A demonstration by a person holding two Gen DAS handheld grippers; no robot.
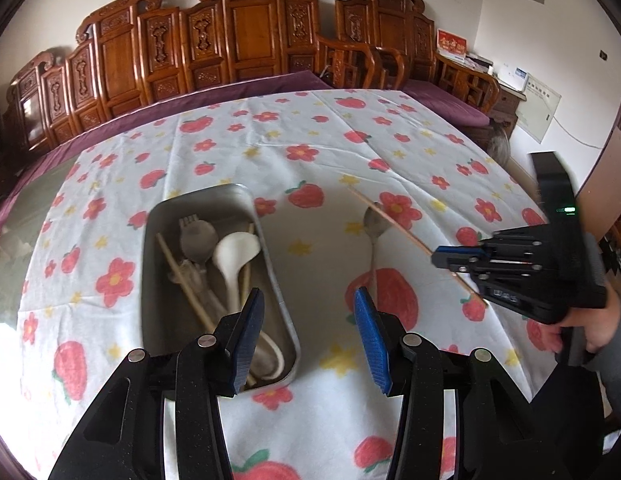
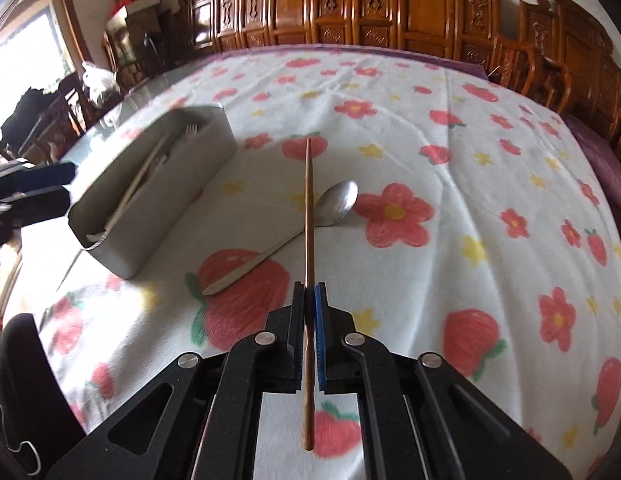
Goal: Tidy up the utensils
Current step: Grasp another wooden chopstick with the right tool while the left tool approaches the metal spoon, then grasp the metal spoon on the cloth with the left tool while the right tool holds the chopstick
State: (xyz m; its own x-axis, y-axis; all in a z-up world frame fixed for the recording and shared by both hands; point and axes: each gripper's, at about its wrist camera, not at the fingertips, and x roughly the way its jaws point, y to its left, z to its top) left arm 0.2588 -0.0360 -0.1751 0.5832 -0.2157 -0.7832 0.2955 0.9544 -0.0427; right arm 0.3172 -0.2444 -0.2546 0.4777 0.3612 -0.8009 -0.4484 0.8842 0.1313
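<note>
A metal tray (image 1: 282, 312) (image 2: 182, 184) on the flowered cloth holds a white ladle spoon (image 1: 234, 256), a metal fork, chopsticks and other utensils. My left gripper (image 1: 308, 340) hovers open over the tray's near right corner, nothing between its blue pads. To the right, my right gripper (image 1: 436, 259) (image 2: 309, 292) is shut on a brown chopstick (image 1: 394, 222) (image 2: 308, 208), which sticks out forward above the cloth. Under that chopstick a metal spoon (image 1: 373, 224) (image 2: 334, 204) lies on the cloth, bowl pointing away.
The table's left part shows bare glass (image 1: 26, 208) beyond the cloth. Carved wooden chairs (image 1: 246, 32) line the far side. A hand (image 1: 590, 328) holds the right gripper at the right edge. The left gripper's fingers (image 2: 34, 184) show at the left of the right wrist view.
</note>
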